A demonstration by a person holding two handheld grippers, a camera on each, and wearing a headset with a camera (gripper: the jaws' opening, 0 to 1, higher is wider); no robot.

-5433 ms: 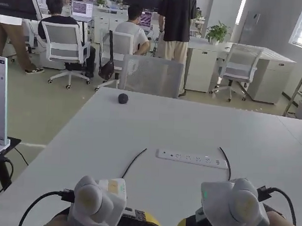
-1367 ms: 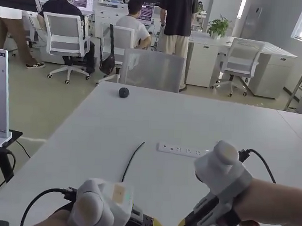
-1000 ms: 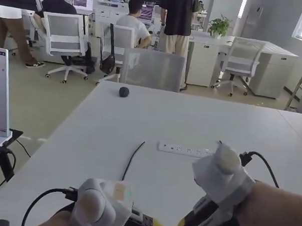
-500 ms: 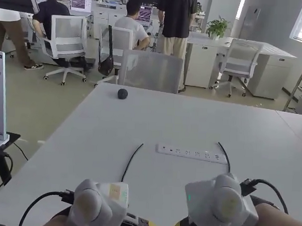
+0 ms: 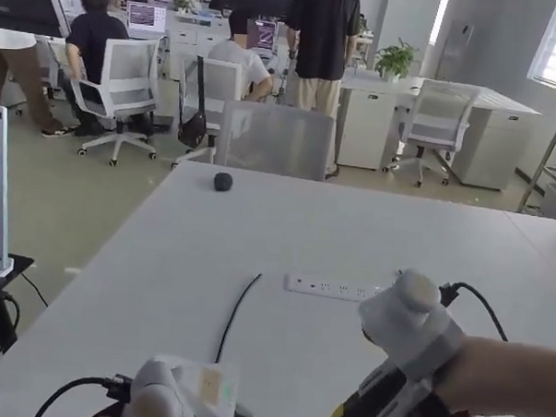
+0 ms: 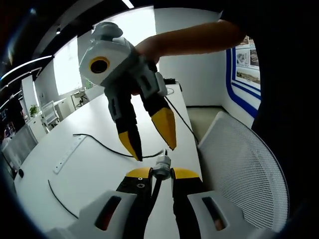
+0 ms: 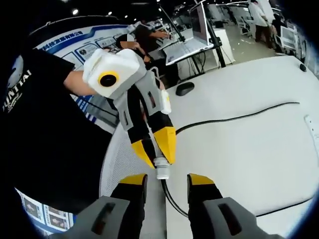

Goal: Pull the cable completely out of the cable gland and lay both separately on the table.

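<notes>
Left gripper (image 6: 160, 173) is clamped on the gland (image 6: 162, 167), at 6 o'clock in its view. Right gripper (image 6: 152, 146) hangs open at 12. The cable (image 7: 167, 193) looks light and floppy, so I'd pinch it right beside the gland.

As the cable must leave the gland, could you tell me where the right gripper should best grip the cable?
Probably on the black cable just where it leaves the cable gland, which the left gripper clamps. Come head-on toward the left gripper: the right gripper, jaws open, frames that stretch in its own view.
</notes>
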